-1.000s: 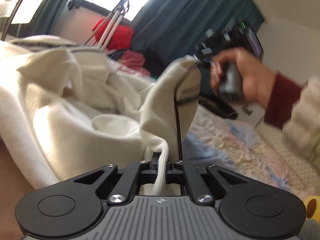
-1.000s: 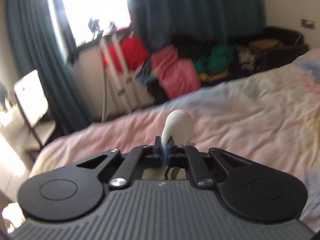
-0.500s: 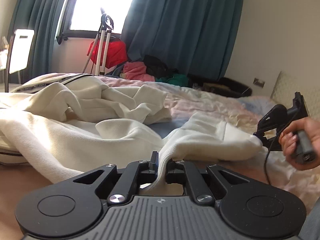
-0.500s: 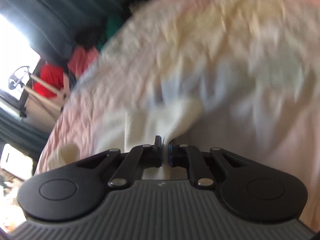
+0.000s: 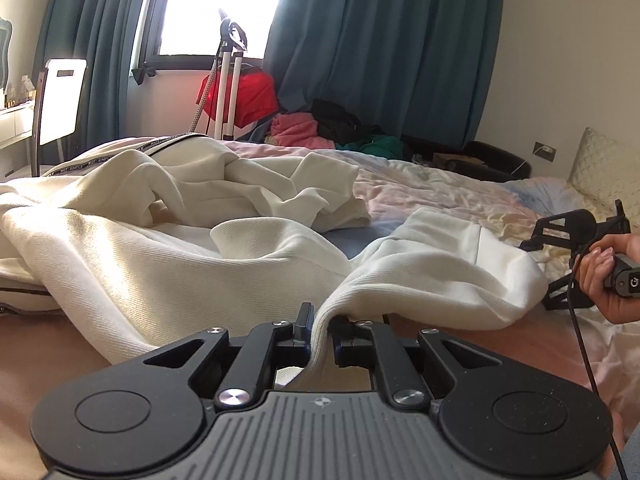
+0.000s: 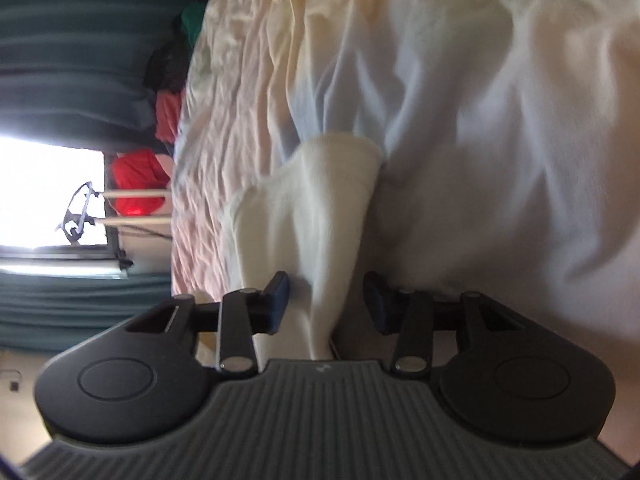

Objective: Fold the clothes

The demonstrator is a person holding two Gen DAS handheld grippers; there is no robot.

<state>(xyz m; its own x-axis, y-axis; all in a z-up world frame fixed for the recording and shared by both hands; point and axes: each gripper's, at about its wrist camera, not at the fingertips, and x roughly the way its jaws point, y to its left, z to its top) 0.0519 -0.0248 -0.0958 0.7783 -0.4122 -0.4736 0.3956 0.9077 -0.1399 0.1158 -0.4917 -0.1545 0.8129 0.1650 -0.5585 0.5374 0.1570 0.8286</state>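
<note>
Left gripper (image 5: 319, 334) pinching cream garment (image 5: 168, 256) hem, right gripper (image 6: 326, 300) spread around cuff edge, bed (image 5: 460, 196) beyond.

Left wrist view: low over the bed (image 5: 460, 184), level, facing the far window (image 5: 216, 4) and curtains (image 5: 380, 40).
Right wrist view: rolled on its side, very near the bedsheet (image 6: 248, 80), window (image 6: 44, 192) at left.
Shared: cream garment (image 5: 168, 256) (image 6: 312, 216), red bag (image 5: 248, 96) (image 6: 138, 168), white stand (image 5: 228, 80) (image 6: 132, 208).
</note>
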